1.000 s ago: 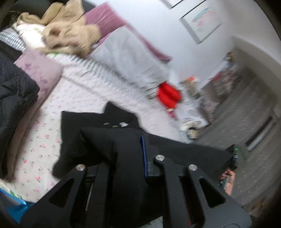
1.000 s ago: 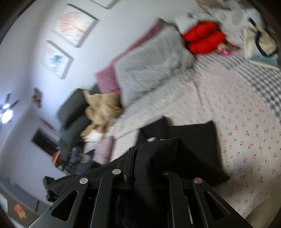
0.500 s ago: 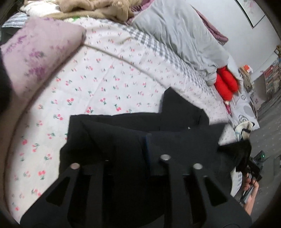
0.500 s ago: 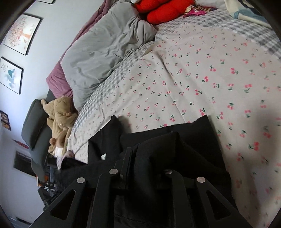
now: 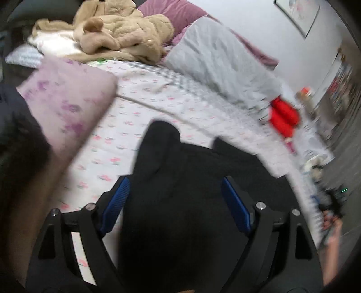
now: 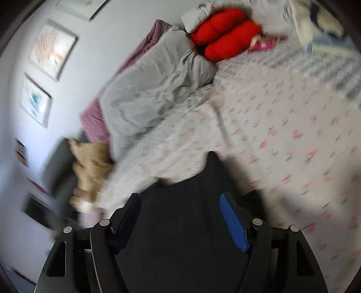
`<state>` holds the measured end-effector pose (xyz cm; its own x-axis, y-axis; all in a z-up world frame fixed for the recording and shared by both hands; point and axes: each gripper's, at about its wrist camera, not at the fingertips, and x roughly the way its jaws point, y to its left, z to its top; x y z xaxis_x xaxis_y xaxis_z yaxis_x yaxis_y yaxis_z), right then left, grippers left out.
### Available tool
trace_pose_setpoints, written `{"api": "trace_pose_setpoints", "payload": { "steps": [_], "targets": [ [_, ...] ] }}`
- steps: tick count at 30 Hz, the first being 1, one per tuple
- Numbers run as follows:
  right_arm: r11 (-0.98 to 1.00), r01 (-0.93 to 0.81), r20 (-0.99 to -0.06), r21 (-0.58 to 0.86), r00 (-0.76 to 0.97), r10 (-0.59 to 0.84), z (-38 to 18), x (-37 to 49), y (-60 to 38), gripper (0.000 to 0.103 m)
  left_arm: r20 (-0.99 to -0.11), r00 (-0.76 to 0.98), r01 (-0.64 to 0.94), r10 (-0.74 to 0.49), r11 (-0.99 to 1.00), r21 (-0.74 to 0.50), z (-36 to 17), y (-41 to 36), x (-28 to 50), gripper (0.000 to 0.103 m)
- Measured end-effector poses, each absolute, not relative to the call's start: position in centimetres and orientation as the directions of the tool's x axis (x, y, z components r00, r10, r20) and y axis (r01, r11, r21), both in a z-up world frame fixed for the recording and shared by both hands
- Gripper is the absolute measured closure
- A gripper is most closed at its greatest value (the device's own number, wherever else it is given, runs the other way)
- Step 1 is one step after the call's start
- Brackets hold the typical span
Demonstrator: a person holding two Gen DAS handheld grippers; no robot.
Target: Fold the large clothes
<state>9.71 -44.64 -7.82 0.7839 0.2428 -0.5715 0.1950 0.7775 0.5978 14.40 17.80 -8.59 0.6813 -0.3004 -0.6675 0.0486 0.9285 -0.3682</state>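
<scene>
A black garment point(image 5: 180, 180) lies folded on the bed's cherry-print sheet point(image 5: 126, 126). It also shows in the right wrist view point(image 6: 185, 214). My left gripper point(image 5: 173, 187) is open, its blue-padded fingers point(image 5: 117, 200) spread wide over the garment, holding nothing. My right gripper point(image 6: 180, 202) is open too, its fingers point(image 6: 232, 223) apart above the garment's near part. Both views are motion-blurred.
A grey pillow point(image 5: 216, 58) and a maroon pillow point(image 5: 178, 11) lie at the bed's head. A tan fleece heap point(image 5: 121, 33) and a lilac pillow point(image 5: 65, 99) are at the left. A red cushion point(image 6: 223, 40) lies at the far side. Framed pictures point(image 6: 52, 47) hang on the wall.
Both grippers were shut on the black garment and have opened, letting it go onto the bed. Both have pulled back and tilted up.
</scene>
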Motion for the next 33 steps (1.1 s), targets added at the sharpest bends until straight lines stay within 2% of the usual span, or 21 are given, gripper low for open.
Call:
{"api": "trace_pose_setpoints", "payload": {
  "steps": [2,4,7,10,11,12,13,14,16,22,25,29,31,33],
  "targets": [
    [0.841,0.247,-0.65,0.481,0.744,0.153,-8.9,10.7,-43.7,0.03,-0.718,0.648,0.031,-0.253,0.951,-0.308,-10.5,18.0,15.7,0.019],
    [0.88,0.282,-0.726,0.381,0.68,0.097,-10.9,12.3,-42.9,0.03,-0.758,0.601,0.022,-0.252,0.954,-0.3,-12.5,18.2,17.1,0.021],
    [0.916,0.303,-0.797,0.263,0.604,0.029,-13.8,14.2,-41.7,0.035,-0.791,0.549,-0.031,-0.27,0.939,-0.342,-14.8,18.5,19.1,0.044],
    [0.925,0.308,-0.797,0.222,0.604,-0.01,-14.6,15.4,-41.1,0.042,-0.776,0.56,-0.052,-0.29,0.922,-0.383,-15.1,18.2,20.4,0.048],
    [0.922,0.307,-0.78,0.236,0.625,-0.008,-14.5,15.7,-41.0,0.046,-0.763,0.572,-0.036,-0.3,0.921,-0.389,-14.9,17.9,20.7,0.063],
    [0.919,0.305,-0.767,0.252,0.642,-0.003,-14.3,15.9,-41.0,0.067,-0.759,0.576,-0.029,-0.305,0.919,-0.392,-14.9,17.7,21.0,0.069],
    [0.914,0.302,-0.754,0.272,0.657,0.007,-14.2,16.0,-40.9,0.092,-0.756,0.582,-0.035,-0.301,0.919,-0.393,-14.8,17.5,21.3,0.081],
    [0.906,0.298,-0.74,0.301,0.672,0.025,-14.1,16.1,-40.8,0.094,-0.74,0.601,-0.041,-0.302,0.913,-0.406,-14.5,17.4,21.2,0.096],
    [0.913,0.293,-0.711,0.283,0.703,-0.005,-13.1,16.0,-40.1,0.096,-0.713,0.636,-0.037,-0.294,0.912,-0.409,-13.2,16.9,20.9,0.096],
    [0.93,0.264,-0.539,0.256,0.838,-0.089,-6.5,14.5,-39.1,0.097,-0.54,0.795,0.084,-0.277,0.931,-0.354,-6.0,15.4,20.3,0.097],
    [0.934,0.289,-0.512,0.212,0.846,-0.146,-5.8,15.9,-39.2,0.097,-0.52,0.818,0.069,-0.246,0.939,-0.337,-5.4,15.0,22.6,0.097],
    [0.924,0.321,-0.575,0.21,0.805,-0.148,-8.7,18.6,-40.5,0.097,-0.604,0.771,0.02,-0.202,0.956,-0.294,-9.3,14.2,26.9,0.096],
    [0.921,0.341,-0.65,0.187,0.746,-0.144,-11.8,20.1,-41.2,0.096,-0.666,0.725,-0.007,-0.173,0.966,-0.259,-12.3,13.9,28.6,0.095],
    [0.906,0.373,-0.718,0.201,0.685,-0.123,-14.5,20.9,-42.3,0.092,-0.757,0.636,-0.066,-0.149,0.967,-0.245,-16.3,14.0,30.0,0.089]
  ]
}}
